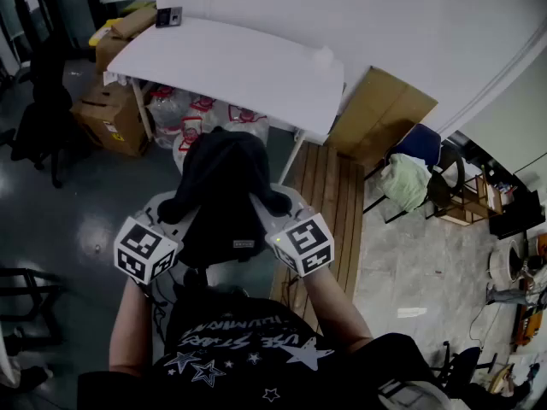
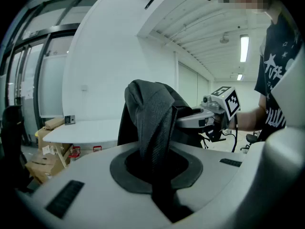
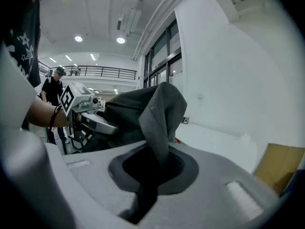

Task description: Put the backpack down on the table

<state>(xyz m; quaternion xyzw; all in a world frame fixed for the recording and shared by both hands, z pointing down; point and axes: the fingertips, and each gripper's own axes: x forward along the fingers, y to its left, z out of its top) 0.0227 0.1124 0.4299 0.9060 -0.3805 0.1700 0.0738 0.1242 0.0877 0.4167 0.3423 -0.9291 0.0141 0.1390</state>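
Left gripper (image 2: 158, 171) and right gripper (image 3: 149, 171) each clamp a strap (image 2: 153, 120) of the black backpack (image 1: 220, 186), holding it aloft at the near edge of the white table (image 1: 248, 71), ready for lowering.

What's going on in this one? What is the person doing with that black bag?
A person stands short of the white table, carrying a backpack between two hand-held grippers. The left gripper is shut on one strap and the right gripper on the other strap, so the bag hangs in the air in front of the person. It is not on the table yet; the tabletop lies ahead of it.
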